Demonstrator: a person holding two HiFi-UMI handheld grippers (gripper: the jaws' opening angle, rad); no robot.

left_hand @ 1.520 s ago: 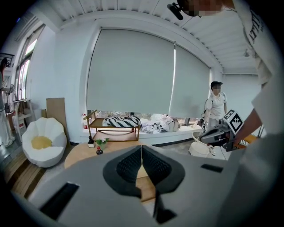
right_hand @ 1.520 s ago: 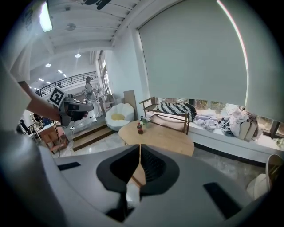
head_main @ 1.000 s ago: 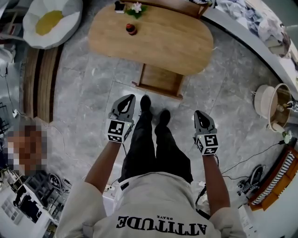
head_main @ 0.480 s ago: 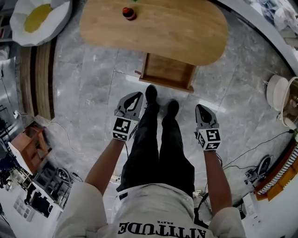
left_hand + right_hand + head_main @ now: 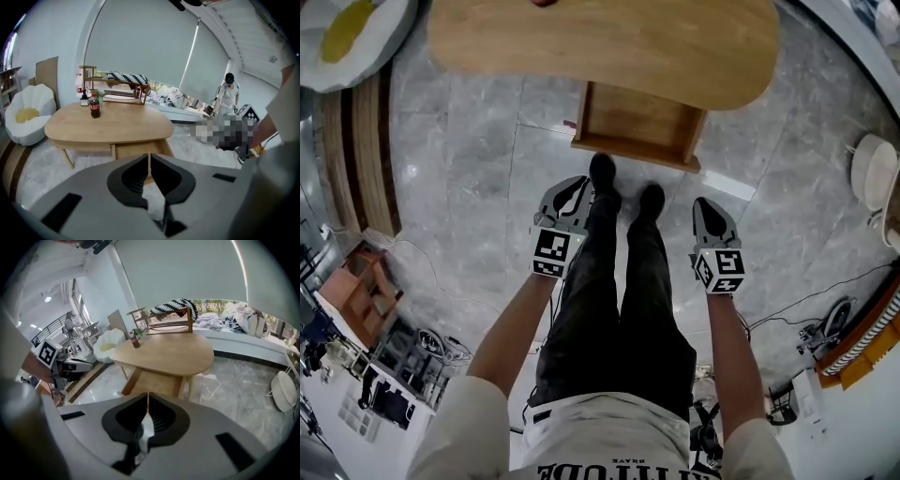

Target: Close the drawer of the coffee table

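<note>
Closing status: not begun; drawer [image 5: 637, 127] stands pulled out from under the table [image 5: 609, 42].
Drawer place: at the table's near edge, front facing the person's shoes [image 5: 603, 176], well apart from both grippers.
Left gripper [image 5: 579, 183]: jaws together, nothing held, beside the left leg.
Right gripper [image 5: 705, 204]: jaws together, empty, beside the right leg.
Left to do: by my judgement, bring a gripper to the drawer front and push until flush.
Head view only: the drawer's inside from above, looking bare; both grippers at once.
Gripper views only: bottle [image 5: 94, 107] on the tabletop, drawer front seen level below it, window blind beyond.
</note>
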